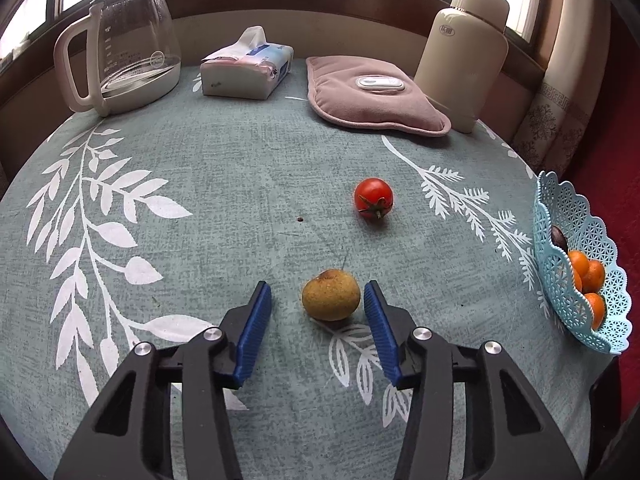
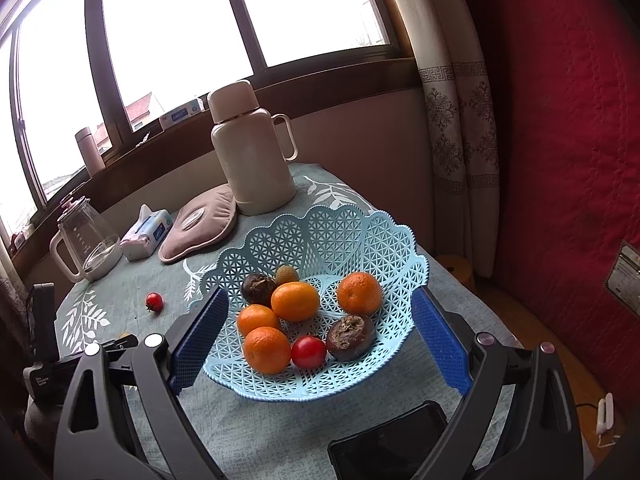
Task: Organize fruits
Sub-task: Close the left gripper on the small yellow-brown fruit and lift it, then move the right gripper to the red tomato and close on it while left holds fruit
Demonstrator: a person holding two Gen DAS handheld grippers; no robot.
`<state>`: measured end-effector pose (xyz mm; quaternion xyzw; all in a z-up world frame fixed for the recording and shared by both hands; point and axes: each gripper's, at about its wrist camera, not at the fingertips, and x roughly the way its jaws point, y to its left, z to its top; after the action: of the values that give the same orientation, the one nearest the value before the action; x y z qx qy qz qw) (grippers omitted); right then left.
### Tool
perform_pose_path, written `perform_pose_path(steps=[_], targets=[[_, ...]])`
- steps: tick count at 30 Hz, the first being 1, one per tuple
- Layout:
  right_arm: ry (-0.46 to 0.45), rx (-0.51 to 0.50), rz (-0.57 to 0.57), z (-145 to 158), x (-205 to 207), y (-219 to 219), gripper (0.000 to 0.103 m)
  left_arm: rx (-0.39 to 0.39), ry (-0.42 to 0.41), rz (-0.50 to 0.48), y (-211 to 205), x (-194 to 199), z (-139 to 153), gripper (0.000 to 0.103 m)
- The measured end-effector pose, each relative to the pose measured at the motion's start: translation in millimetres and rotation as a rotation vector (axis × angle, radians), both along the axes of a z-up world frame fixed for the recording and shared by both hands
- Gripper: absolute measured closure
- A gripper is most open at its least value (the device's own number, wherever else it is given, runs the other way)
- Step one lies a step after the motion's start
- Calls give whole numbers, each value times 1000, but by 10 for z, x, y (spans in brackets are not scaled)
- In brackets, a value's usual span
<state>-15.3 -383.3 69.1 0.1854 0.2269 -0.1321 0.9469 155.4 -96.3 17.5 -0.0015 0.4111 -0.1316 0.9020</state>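
Left wrist view, left to right. We note a glass kettle (image 1: 120,52), a tissue pack (image 1: 246,68), a pink heating pad (image 1: 372,96) and a cream thermos (image 1: 464,52) along the far edge of the table (image 1: 240,184).

Mid-table: a cherry tomato (image 1: 373,198) lies alone on the cloth. Nearer to us sits a small yellow-brown fruit (image 1: 331,295), dull and speckled, between the blue pads of the left gripper (image 1: 318,296).

Left gripper state: jaws at a middling width, not gripping. The fruit sits off-centre: the right pad nearly touches it, or just does; the left pad (image 1: 258,312) shows a clear gap of cloth. We judge the jaws must close further, and the fruit may get nudged leftward before both pads bear.

The fruit is roundish with no marked long axis, its stem end turned away from us. Approach angle should matter little.

At the right table edge stands the blue lattice basket (image 1: 560,264).

Right wrist view: the right gripper (image 2: 320,332) hangs wide open astride the basket, its pads outside the rim on either side, holding nothing. Inside are four oranges (image 2: 295,301), a second tomato (image 2: 308,351), two dark wrinkled fruits (image 2: 350,337) and one small greenish one (image 2: 286,274).

The left hand is plainly the nearer to the loose fruit; the basket lies to its right.
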Motion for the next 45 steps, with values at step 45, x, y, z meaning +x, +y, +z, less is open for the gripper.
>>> perform_pose_path(steps=[45], targets=[[155,-141,423,-58,1661,1825,9,-90,-142,237,840,-203,277,74]])
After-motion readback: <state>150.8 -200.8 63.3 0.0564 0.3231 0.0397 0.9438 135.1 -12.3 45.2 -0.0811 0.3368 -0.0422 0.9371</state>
